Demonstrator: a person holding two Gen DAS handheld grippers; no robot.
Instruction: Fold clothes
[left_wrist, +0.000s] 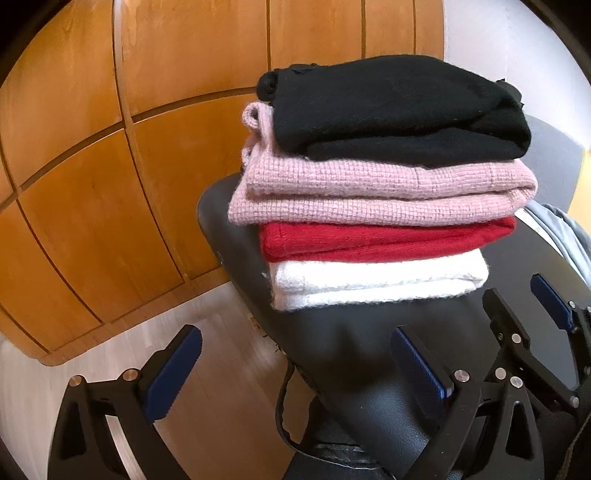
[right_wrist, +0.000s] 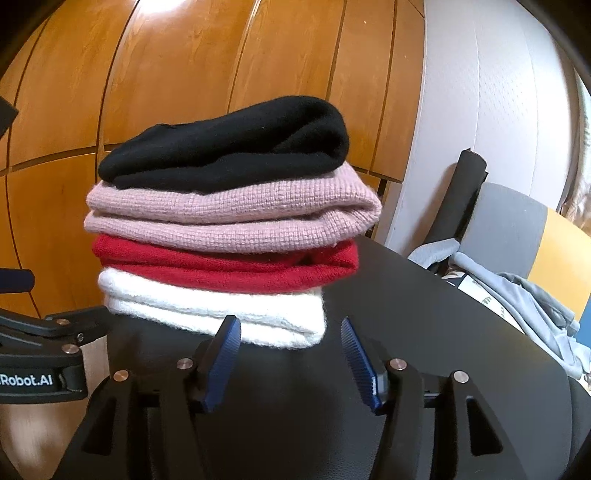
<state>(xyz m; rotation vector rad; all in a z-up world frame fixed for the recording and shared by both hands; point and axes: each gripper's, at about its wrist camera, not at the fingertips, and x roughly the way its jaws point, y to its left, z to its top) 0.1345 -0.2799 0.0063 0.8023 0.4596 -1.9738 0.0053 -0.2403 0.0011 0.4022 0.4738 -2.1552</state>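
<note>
Four folded knits, a black top (right_wrist: 225, 144) over pink (right_wrist: 236, 210), red (right_wrist: 229, 264) and white (right_wrist: 214, 314), sit stacked on a black counter (right_wrist: 424, 332) before wooden panelling (right_wrist: 184, 55), while a grey garment (right_wrist: 524, 299) lies unfolded at the counter's far right. The right gripper (right_wrist: 290, 354) hovers just short of the white layer with its fingers (right_wrist: 221, 363) apart and empty, and the left gripper (left_wrist: 295, 369) hangs off the stack's near-left corner, fingers likewise spread on nothing. With the stack apparently finished, the sound move would be to back both grippers clear without brushing its edges, then reach right for the grey garment.
</note>
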